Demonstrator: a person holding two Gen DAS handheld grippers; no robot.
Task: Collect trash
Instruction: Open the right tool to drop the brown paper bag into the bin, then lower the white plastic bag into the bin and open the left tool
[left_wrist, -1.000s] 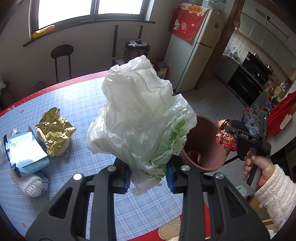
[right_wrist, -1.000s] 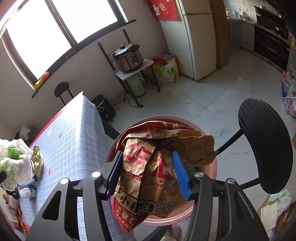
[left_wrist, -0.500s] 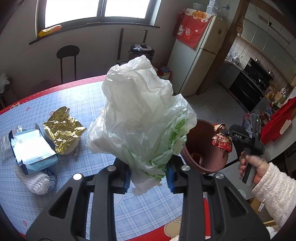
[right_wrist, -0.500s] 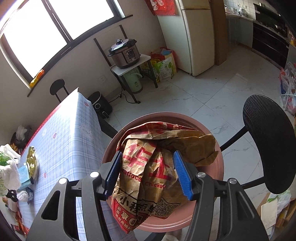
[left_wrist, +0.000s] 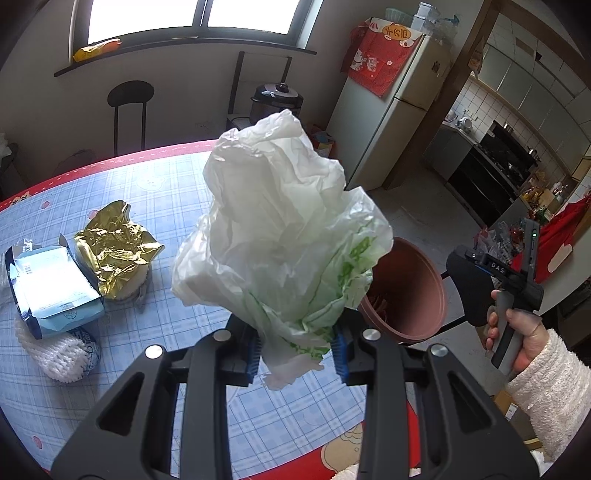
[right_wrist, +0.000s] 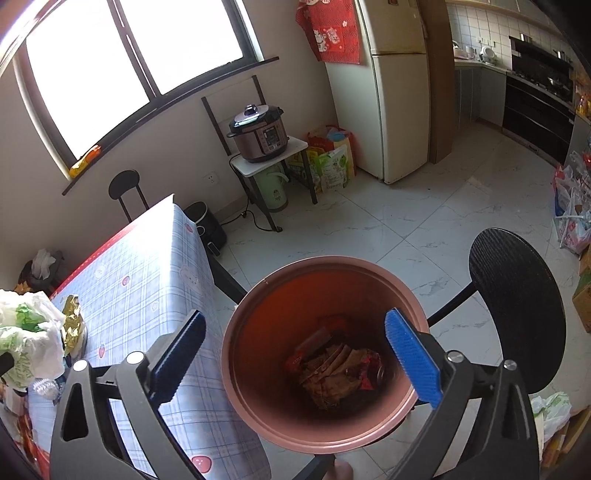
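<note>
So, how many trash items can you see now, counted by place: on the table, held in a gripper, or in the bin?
On the table: 3 (gold foil wrapper, blue carton, white foam net)
Held in the left gripper: 1 (white plastic bag)
In the bin: 1 (snack bag)
Total: 5

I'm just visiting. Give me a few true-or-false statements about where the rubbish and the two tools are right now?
1. The left tool grips a white plastic bag. True.
2. The right tool holds a paper wrapper. False: its jaws have just opened and are empty; the wrapper lies in the bin.
3. The brown bin stands on the table. False: it is beside the table.
4. A gold foil wrapper lies on the table. True.
</note>
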